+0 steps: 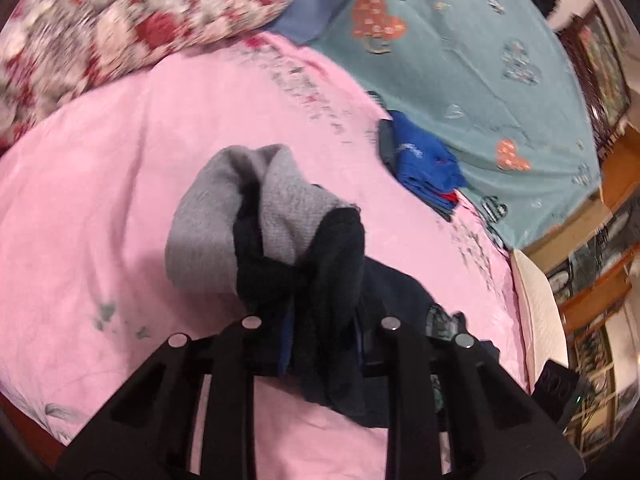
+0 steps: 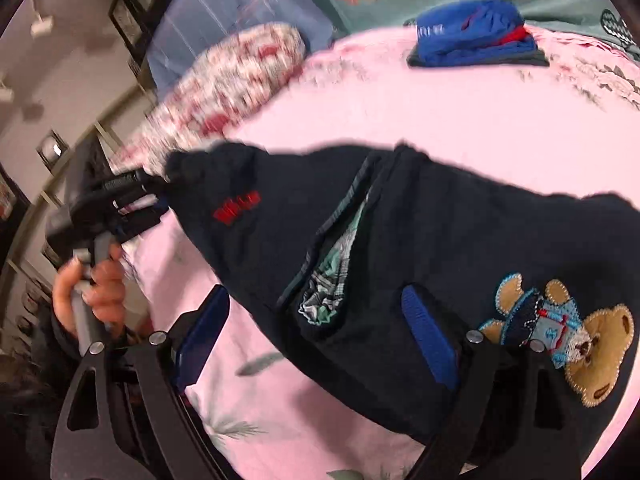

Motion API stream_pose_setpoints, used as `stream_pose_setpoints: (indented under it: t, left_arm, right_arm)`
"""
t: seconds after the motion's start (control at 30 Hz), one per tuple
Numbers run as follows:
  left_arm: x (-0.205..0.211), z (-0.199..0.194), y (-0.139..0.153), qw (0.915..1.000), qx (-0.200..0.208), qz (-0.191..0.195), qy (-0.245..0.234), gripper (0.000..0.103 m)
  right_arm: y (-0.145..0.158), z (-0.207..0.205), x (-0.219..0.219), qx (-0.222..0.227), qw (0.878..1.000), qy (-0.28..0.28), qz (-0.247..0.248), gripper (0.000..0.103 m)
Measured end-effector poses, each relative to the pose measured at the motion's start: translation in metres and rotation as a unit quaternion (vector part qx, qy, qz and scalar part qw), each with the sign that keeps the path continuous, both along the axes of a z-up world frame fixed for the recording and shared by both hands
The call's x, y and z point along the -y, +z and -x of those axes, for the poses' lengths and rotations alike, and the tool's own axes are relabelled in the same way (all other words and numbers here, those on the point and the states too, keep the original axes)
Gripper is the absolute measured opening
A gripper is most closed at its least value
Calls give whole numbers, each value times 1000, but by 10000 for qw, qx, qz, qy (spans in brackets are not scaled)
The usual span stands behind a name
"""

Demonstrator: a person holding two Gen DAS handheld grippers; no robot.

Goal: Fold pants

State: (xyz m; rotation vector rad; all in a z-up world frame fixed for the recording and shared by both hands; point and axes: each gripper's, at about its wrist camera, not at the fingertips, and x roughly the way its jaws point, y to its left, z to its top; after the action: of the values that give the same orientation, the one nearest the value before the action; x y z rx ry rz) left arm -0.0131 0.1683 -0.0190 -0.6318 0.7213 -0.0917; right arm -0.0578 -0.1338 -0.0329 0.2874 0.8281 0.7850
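Dark navy pants (image 2: 400,232) with a teddy bear patch (image 2: 560,340) and a red logo lie stretched over the pink bedspread (image 2: 400,100). My left gripper (image 1: 320,344) is shut on a bunched corner of the pants (image 1: 328,280), whose grey lining (image 1: 224,216) shows. In the right wrist view the left gripper (image 2: 160,192) holds the far left corner, lifted. My right gripper (image 2: 320,336) is open with its blue pads wide apart; the right pad (image 2: 428,336) rests on the pants, the left pad (image 2: 200,340) is beside them.
A stack of folded blue and red clothes (image 2: 476,36) lies at the back of the pink bedspread. A floral pillow (image 1: 132,20) lies at the far left. A teal sheet (image 1: 480,60) with heart prints covers the rest of the bed.
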Motion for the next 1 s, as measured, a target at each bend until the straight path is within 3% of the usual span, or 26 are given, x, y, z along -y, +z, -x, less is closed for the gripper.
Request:
stream_pose_setpoints:
  t: [0.07, 0.13, 0.23, 0.3, 0.37, 0.43, 0.5, 0.57, 0.67, 0.7, 0.73, 0.8, 0.83, 0.9, 0.93, 1.0]
  left_arm:
    - [25, 2, 22, 9988, 218, -283, -327, 23]
    - [60, 5, 47, 9939, 507, -615, -757, 22]
    - [121, 6, 74, 9794, 859, -983, -1540, 22]
    - [176, 8, 85, 9610, 1041, -1197, -2264, 22]
    - [224, 6, 78, 9416, 948, -1322, -2949, 22]
    - [272, -1, 51, 9181, 514, -1505, -3630, 23]
    - [296, -18, 14, 9049, -135, -1553, -3960, 23]
    - [295, -31, -17, 9038, -584, -1267, -4047, 26]
    - [285, -24, -4, 9058, -350, -1206, -4048, 28]
    - [282, -20, 3, 9063, -292, -1184, -4047, 37]
    - [274, -15, 14, 9072, -177, -1040, -4073, 60]
    - [257, 7, 40, 9123, 414, -849, -3986, 91]
    - [244, 20, 59, 9144, 889, -945, -3834, 96]
    - [227, 33, 77, 9176, 1296, -1032, -3613, 97]
    - [216, 31, 78, 9246, 1286, -1006, -3441, 97]
    - [201, 14, 60, 9401, 786, -957, -3177, 97]
  right_arm:
    - [11, 2, 38, -4, 9962, -373, -791, 89]
    - [19, 3, 78, -26, 9881, -872, -1263, 89]
    - [33, 10, 137, 156, 9758, -1658, -1417, 89]
    - [40, 20, 168, 305, 9674, -2099, -1385, 89]
    - [39, 28, 191, 259, 9610, -2393, -1364, 89]
    - [28, 30, 201, 21, 9605, -2464, -1295, 91]
    - [14, 27, 200, -293, 9632, -2416, -1144, 92]
    - [7, 28, 200, -440, 9651, -2325, -1121, 92]
    - [11, 27, 196, -376, 9669, -2295, -1049, 92]
    - [16, 27, 196, -304, 9662, -2323, -1077, 92]
    - [26, 30, 194, -143, 9656, -2333, -1138, 92]
    - [48, 38, 188, 266, 9674, -2205, -1219, 92]
    - [59, 41, 182, 443, 9681, -2141, -1227, 92]
    - [80, 43, 170, 695, 9707, -1913, -1281, 92]
    - [86, 41, 161, 654, 9749, -1724, -1248, 93]
    - [84, 34, 140, 369, 9832, -1424, -1083, 93]
